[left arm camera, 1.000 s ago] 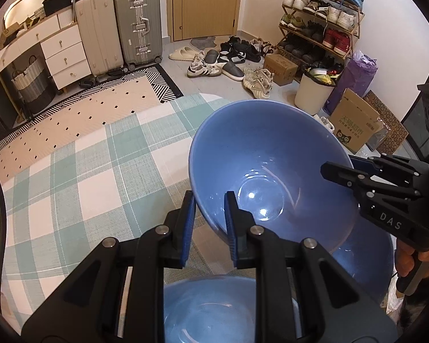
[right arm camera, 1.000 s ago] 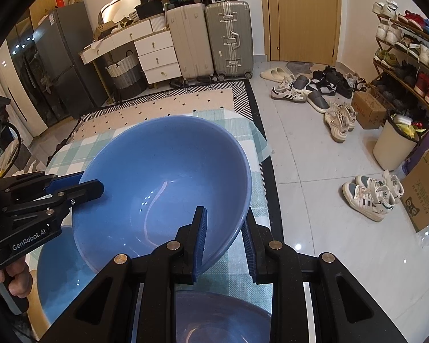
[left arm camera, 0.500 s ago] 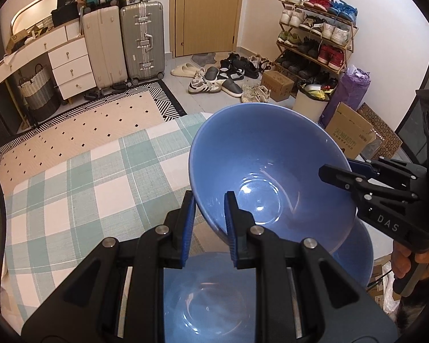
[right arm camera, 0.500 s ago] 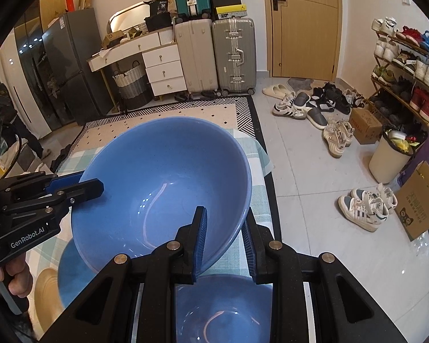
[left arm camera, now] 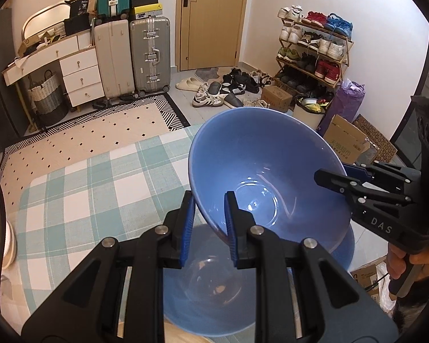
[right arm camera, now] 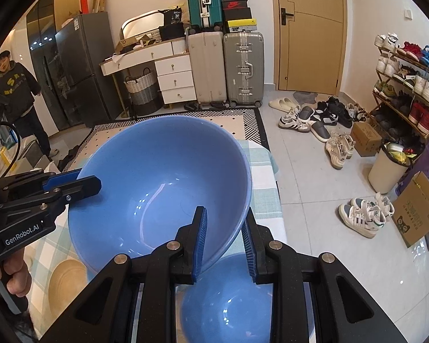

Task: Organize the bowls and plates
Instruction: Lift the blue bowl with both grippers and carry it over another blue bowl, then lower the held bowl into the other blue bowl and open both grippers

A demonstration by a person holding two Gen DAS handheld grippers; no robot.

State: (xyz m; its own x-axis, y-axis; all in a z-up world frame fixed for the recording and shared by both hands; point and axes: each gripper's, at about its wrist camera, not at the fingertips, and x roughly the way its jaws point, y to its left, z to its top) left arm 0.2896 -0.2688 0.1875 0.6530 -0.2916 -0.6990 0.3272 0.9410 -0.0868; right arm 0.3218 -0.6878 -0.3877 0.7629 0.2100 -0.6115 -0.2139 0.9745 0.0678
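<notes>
Blue bowl hangs tilted above the checked worktop; my left gripper and right gripper each clamp its rim.

Checked tabletop lying open left of held blue bowl. Second blue bowl sitting directly beneath, blocking straight descent. Wooden plate occupying near-left corner. Tabletop's right edge bordering bare floor.
</notes>
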